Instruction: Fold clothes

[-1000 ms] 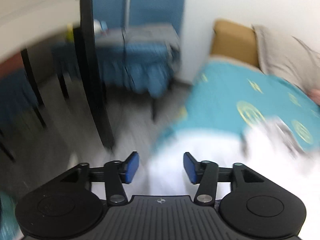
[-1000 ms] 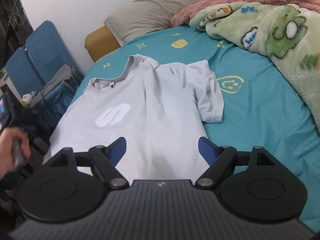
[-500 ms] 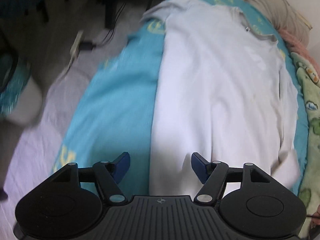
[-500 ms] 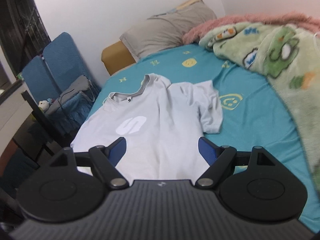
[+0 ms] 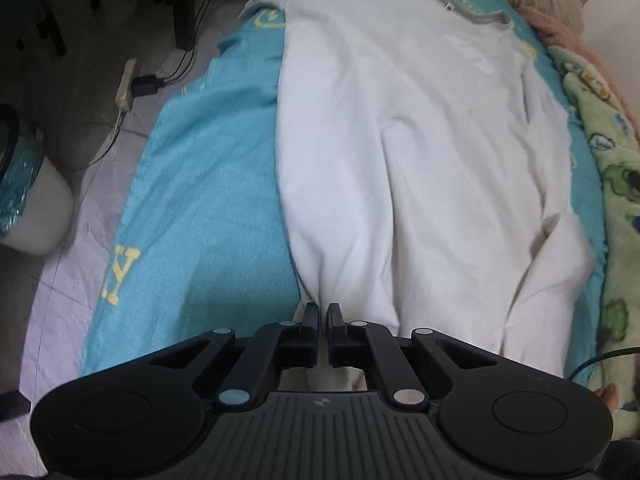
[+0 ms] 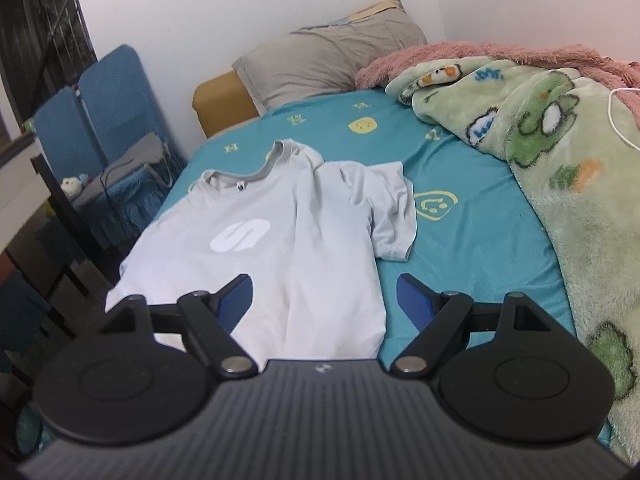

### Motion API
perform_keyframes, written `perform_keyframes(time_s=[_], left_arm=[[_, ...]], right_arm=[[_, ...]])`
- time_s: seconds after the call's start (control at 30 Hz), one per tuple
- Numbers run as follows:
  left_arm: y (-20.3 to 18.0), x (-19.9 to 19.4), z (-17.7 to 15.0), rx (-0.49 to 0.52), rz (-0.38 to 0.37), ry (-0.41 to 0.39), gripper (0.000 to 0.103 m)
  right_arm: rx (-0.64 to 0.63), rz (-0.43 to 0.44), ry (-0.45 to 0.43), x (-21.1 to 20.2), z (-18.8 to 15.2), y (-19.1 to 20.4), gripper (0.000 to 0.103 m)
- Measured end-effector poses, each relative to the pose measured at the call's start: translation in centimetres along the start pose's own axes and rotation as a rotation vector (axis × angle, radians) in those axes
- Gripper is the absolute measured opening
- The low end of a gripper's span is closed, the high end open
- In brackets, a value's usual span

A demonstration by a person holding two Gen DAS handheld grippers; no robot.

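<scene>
A pale grey short-sleeved cotton T-shirt [image 6: 280,240] with a white logo on the chest lies spread face up on the bed's turquoise sheet printed with yellow smiley faces [image 6: 472,216], collar toward the far end and hem at the near edge. The left tongs [image 5: 323,312] point steeply down at the shirt's near left hem corner, their jaws clenched on a pinch of the fabric, which gathers into creases running away from the tips. The right tongs [image 6: 324,300] hover released above the near hem, jaws spread wide with nothing between them. The shirt's right sleeve lies flat on the sheet; its left edge runs along the left side of the bed. A fluffy green cartoon-print blanket [image 6: 560,168] is heaped on the right, well apart from the shirt. A grey-beige pillow [image 6: 328,64] rests at the far end against the wall.
</scene>
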State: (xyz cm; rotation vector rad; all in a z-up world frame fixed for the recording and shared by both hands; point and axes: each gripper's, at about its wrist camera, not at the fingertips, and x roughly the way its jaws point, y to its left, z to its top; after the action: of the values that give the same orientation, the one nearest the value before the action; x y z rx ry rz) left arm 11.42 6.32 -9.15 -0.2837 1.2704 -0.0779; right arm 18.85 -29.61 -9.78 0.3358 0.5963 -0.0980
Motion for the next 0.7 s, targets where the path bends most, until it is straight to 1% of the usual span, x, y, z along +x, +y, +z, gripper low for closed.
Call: perform_keyframes(time_s=[0.07,0.13,0.17,0.23,0.27,0.33,0.4,0.43,0.47,0.5,0.53,0.57,0.6,0.7], left_arm=[[0.3,-2.0,0.6,0.007,-0.008,-0.025,0.003],[1.7,-4.0,1.2,-0.033,-0.024,-0.032,0.003],[2.3,-4.4,1.3,-0.058,-0.040,-0.024,0.003],[3.7,-5.2,1.7,-0.081,-0.022,-0.011,0.004],[4.3,-5.3,1.9,-0.079,0.022,-0.020,0.004],[5.4,-4.1,2.3,-0.044,0.106,0.012,0.004],[5.2,-2.9,1.6,-0.026,0.156,0.067,0.004],[5.0,-2.7,1.4,-0.011,0.166,0.070,0.004],[4.3,-2.6,1.5,0.012,0.173,0.050,0.007],[3.7,-2.5,1.7,0.036,0.180,0.030,0.019],[3.1,-2.4,1.8,0.060,0.187,0.010,0.026],[2.5,-2.3,1.9,0.084,0.194,-0.010,0.042],[1.8,-2.2,2.1,0.108,0.200,-0.030,0.054],[-1.0,-2.9,2.3,0.207,0.200,-0.156,0.065]], right_arm=[[0.013,0.006,-0.004,-0.2,0.1,-0.2,0.081],[0.030,0.009,-0.010,-0.3,0.2,-0.4,0.081],[0.039,0.009,-0.010,-0.2,0.3,-0.6,0.081],[0.050,0.010,-0.007,0.0,0.4,-0.7,0.081],[0.053,0.010,-0.004,0.1,0.4,-0.7,0.081],[0.056,0.010,0.000,0.3,0.4,-0.7,0.081],[0.058,0.008,-0.001,0.4,0.5,-0.7,0.081],[0.056,0.006,-0.001,0.4,0.5,-0.7,0.081],[0.053,0.004,-0.001,0.3,0.5,-0.8,0.081],[0.051,0.004,-0.002,0.2,0.4,-0.8,0.081],[0.050,0.006,-0.003,0.2,0.5,-0.8,0.081],[0.048,0.007,-0.004,0.1,0.5,-0.8,0.081],[0.047,0.008,-0.005,0.0,0.5,-0.8,0.081],[0.028,0.008,-0.021,-0.2,0.6,-0.5,0.081]])
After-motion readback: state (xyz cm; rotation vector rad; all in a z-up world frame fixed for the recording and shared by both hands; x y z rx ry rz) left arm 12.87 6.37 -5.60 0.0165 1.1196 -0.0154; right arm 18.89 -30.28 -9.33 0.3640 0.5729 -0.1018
